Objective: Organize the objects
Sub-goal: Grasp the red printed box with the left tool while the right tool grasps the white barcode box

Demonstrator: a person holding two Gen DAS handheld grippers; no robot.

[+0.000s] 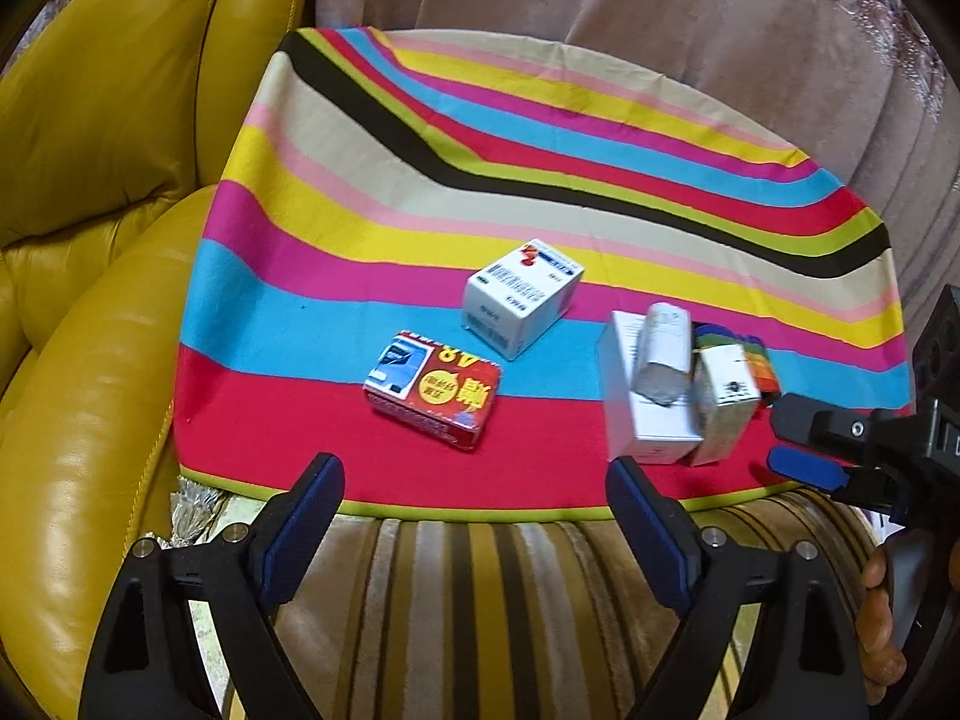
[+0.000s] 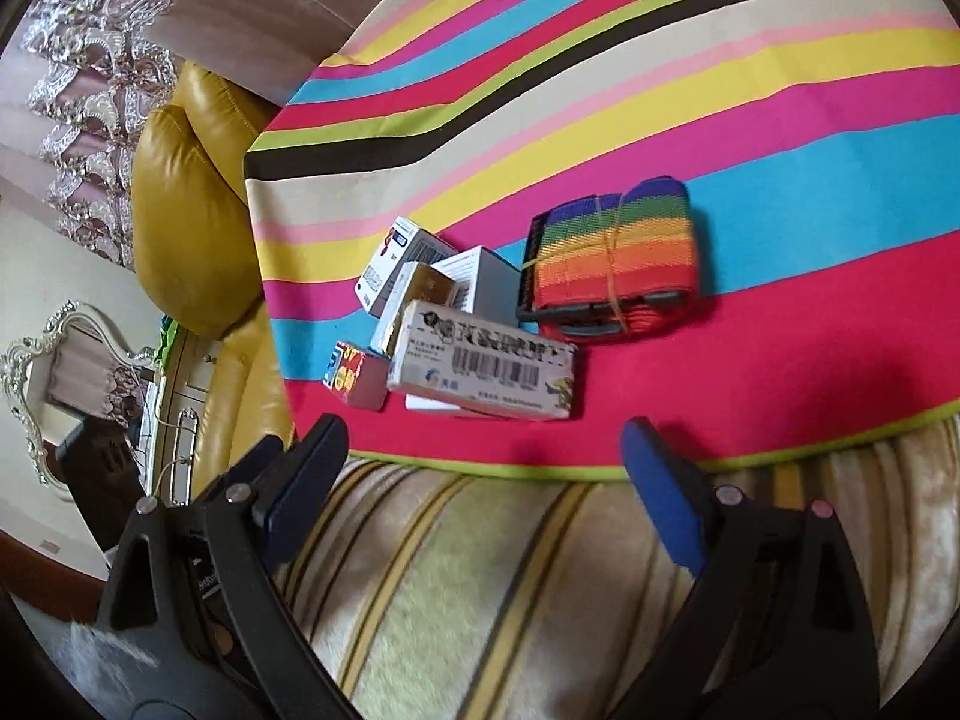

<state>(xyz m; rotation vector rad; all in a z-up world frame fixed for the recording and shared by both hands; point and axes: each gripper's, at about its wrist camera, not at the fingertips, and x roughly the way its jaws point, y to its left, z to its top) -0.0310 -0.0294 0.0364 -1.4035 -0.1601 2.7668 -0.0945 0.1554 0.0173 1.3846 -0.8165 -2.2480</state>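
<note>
On the striped cloth (image 1: pixel 420 180) lie a red box (image 1: pixel 433 397) and a white box (image 1: pixel 521 297), each standing apart. To their right is a huddle of white boxes (image 1: pixel 648 420) with a rainbow strap roll (image 1: pixel 762 360) behind them. My left gripper (image 1: pixel 474 471) hovers open over the cloth's near edge, in front of the red box, holding nothing. My right gripper (image 1: pixel 792 438) comes in from the right, just beside the huddle. In the right wrist view my right gripper (image 2: pixel 483 429) is open and empty. Just beyond it lies a long barcode box (image 2: pixel 486 366), and the strap roll (image 2: pixel 612 258) is farther back.
A yellow leather armchair (image 1: pixel 90 180) borders the cloth on the left. A striped plush cushion (image 1: pixel 480 600) lies under both grippers. A pinkish curtain (image 1: pixel 660 0) hangs behind. A person's hand (image 1: pixel 879 618) holds the right gripper's handle. An ornate mirror (image 2: pixel 54 372) stands at far left.
</note>
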